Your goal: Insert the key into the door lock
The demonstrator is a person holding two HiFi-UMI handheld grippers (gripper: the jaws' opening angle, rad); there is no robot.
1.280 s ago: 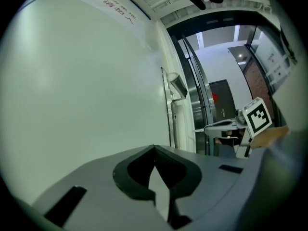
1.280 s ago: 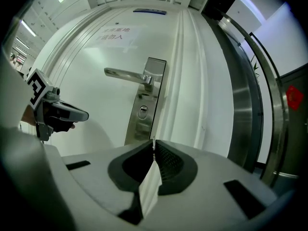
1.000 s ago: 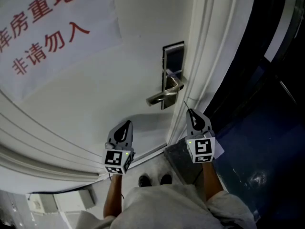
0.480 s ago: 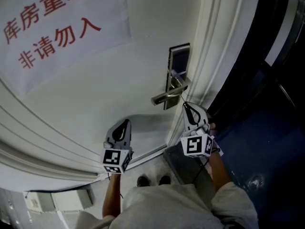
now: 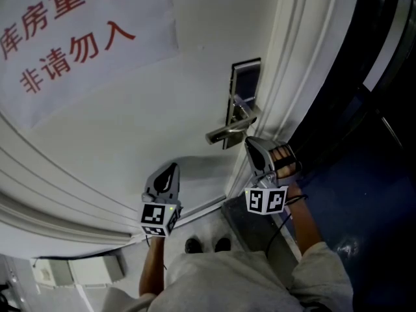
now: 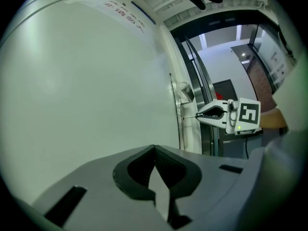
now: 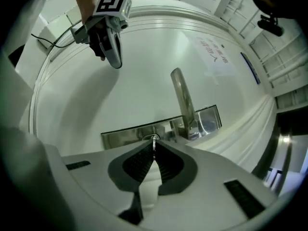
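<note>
Fingers (image 7: 169, 166) of the right gripper (image 7: 154, 146) clenched on the key (image 7: 154, 139), thin metal shank poking out past the tips toward the lock; fingers (image 6: 137, 170) of the left gripper (image 6: 154, 150) pressed together on nothing, parked low in front of the white door (image 5: 162, 116), well apart from the lock. High on the door, a paper notice (image 5: 78, 38) with red characters. Near the door's edge, the steel lock plate (image 5: 242, 99) with its lever handle (image 5: 224, 134) reaching left in the head view. Right gripper held level just beside that handle, key tip at or very near the plate; impossible to tell whether already inside the keyhole, with the slot itself lost behind the fingertips. Step in hand, by the look of it: lining up and pushing in. Best done with a firm pinch against twisting, blade matched to the slot's direction, tips kept clear of the lever, then a straight, light push along the shank; on any jam, back off slightly and realign, never force.
</note>
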